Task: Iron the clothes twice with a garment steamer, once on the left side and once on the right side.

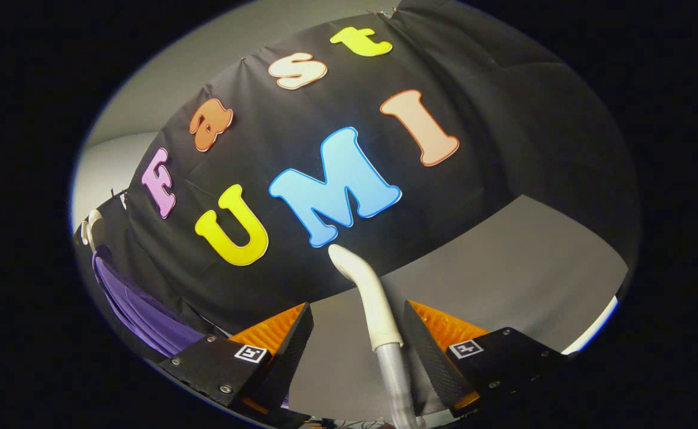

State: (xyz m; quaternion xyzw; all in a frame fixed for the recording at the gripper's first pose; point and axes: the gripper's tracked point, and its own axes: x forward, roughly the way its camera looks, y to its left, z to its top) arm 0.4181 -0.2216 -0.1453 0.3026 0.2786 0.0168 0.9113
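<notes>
My fingers [357, 339] stand wide apart, gripping nothing; the steamer handle [368, 295] rises between them, nearer the right one, its long axis pointing ahead.

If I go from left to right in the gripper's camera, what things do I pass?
White hanger → purple garment → one gripper finger → white steamer handle with its grey hose → the other finger. The gripper is open.

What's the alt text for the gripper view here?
The open claw has its fingers either side of a white steamer wand with a ribbed hose, neither finger clearly pressing on it. A purple garment hangs off to one side, against the booth's black cloth wall above a grey surface.
</notes>
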